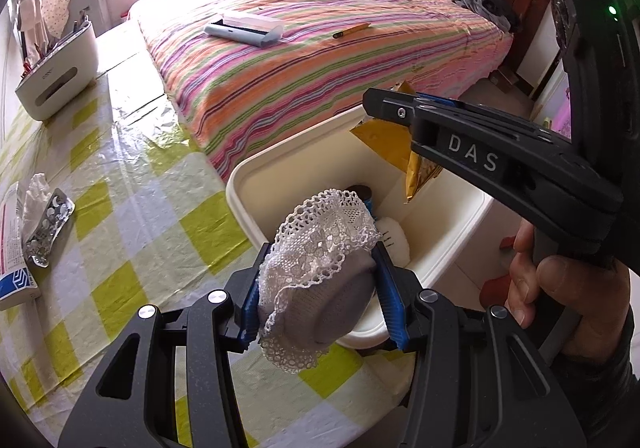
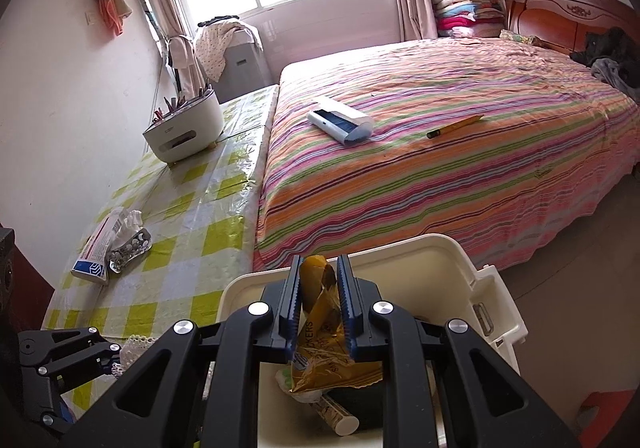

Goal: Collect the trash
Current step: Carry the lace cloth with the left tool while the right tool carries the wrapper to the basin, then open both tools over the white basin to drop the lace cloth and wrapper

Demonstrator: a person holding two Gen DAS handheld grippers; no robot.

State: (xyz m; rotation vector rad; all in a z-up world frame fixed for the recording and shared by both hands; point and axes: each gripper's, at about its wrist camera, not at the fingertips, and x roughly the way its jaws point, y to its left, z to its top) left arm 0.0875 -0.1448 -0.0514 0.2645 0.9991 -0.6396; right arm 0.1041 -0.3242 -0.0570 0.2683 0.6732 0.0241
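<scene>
While the left gripper (image 1: 320, 280) clamps a lace-trimmed grey cloth (image 1: 316, 276) just over the cream bin's (image 1: 240, 184) near rim, the right gripper (image 2: 318, 308) pinches a yellow wrapper (image 2: 320, 328) above the bin's opening. Bed edge (image 2: 360, 232) crowds the bin's far side.

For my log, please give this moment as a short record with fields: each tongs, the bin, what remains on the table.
left tongs: shut on lace-trimmed cloth, at the bin's edge
right tongs: shut on yellow wrapper, above the bin
bin: white, open, some trash inside
table: blister pack, tissue, medicine box, white organizer
</scene>
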